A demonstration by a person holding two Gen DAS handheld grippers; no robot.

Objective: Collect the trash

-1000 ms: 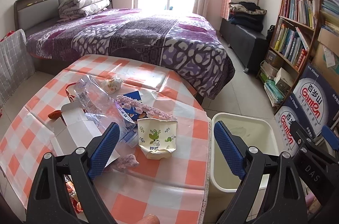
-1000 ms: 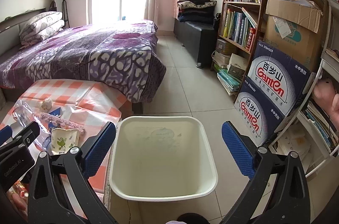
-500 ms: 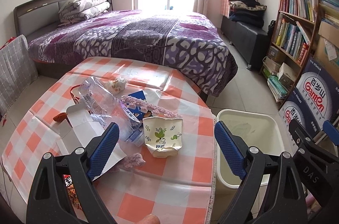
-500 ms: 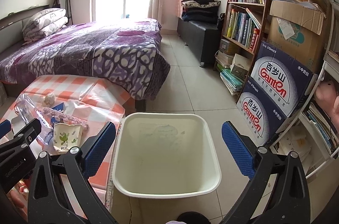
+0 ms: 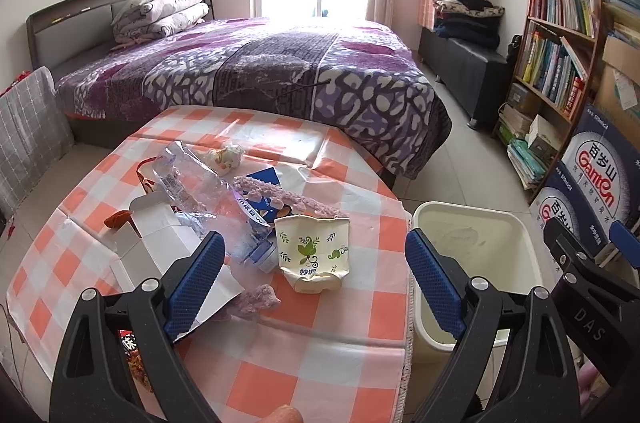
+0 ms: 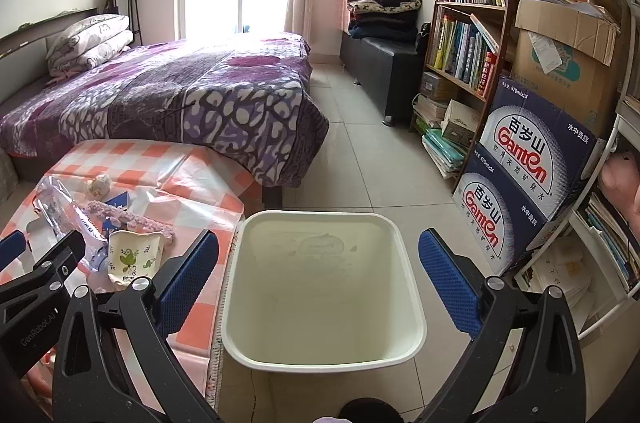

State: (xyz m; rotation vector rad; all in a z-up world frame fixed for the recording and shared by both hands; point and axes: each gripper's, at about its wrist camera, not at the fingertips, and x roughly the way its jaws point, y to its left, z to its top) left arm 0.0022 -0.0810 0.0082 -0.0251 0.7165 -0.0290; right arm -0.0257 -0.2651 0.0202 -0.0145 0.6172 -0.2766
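Note:
Trash lies on a table with an orange-and-white checked cloth: a crushed paper cup with green leaf print, a clear plastic bottle, an opened white carton, purple fluffy strips, a crumpled paper ball and a red snack wrapper. My left gripper is open and empty, just above and short of the cup. My right gripper is open and empty over an empty cream bin, which stands on the floor right of the table.
A bed with a purple cover stands behind the table. A bookshelf and stacked Ganten water boxes line the right wall. Tiled floor lies between the bed and shelf.
Both grippers have drawn back and risen slightly, so the table, trash and bin sit a little farther off. Both stay open and empty.

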